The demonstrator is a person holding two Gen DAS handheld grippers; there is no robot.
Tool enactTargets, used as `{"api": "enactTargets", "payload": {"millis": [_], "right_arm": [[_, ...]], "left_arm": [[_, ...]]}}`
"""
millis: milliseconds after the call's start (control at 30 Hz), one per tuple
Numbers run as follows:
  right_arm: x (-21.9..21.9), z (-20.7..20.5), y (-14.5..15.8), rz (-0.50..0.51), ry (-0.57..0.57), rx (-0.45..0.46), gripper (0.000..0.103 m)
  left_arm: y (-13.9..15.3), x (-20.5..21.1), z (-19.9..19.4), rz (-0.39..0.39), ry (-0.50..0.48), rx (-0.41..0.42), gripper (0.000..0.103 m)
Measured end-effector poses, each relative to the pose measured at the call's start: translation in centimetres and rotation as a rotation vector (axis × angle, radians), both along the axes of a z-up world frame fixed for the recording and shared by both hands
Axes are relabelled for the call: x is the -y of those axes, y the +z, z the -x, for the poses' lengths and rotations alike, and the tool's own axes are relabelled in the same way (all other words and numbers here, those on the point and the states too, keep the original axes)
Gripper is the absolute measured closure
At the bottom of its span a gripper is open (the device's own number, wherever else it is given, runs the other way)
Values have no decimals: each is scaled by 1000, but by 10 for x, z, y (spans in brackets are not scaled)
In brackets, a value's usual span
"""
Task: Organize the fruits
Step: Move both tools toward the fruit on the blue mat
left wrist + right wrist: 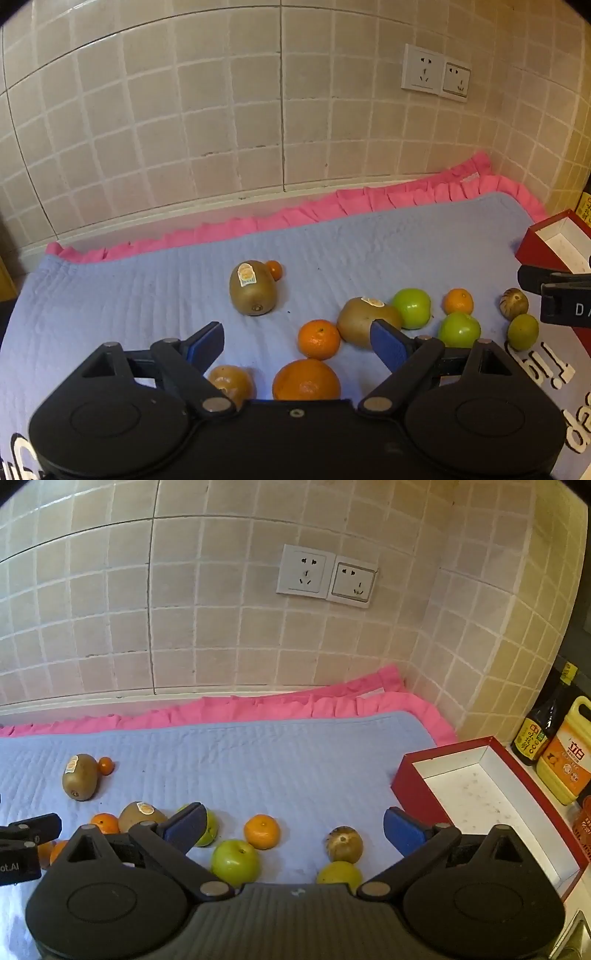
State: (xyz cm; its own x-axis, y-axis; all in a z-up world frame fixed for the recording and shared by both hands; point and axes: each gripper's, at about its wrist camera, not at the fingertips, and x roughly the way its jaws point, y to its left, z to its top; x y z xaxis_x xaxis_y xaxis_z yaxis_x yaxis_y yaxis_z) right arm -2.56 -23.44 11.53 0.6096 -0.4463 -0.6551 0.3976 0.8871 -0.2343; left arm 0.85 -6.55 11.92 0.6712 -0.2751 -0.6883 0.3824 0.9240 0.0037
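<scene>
Fruits lie loose on a blue quilted mat. In the left wrist view a stickered kiwi stands with a tiny orange behind it; a second kiwi, a mandarin, a large orange and green apples lie nearer. My left gripper is open and empty above the mandarin. My right gripper is open and empty above a mandarin, a green apple and a brown striped fruit. A red box with a white inside stands open at the right.
The tiled wall with two sockets backs the mat, edged by a pink frill. A dark sauce bottle and a yellow oil jug stand right of the box. The right gripper shows at the left wrist view's right edge.
</scene>
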Motion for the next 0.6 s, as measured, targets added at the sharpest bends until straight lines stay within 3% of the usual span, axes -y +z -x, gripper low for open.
{"api": "enactTargets", "payload": {"millis": [300,600], "right_arm": [[-8,0,-10,5,5,2,0],[-4,0,-10,-21,3,-8,0]], "left_arm": [[4,-6,2,68,-27,26,1],[4,-10,2,71,-13,40,1]]}}
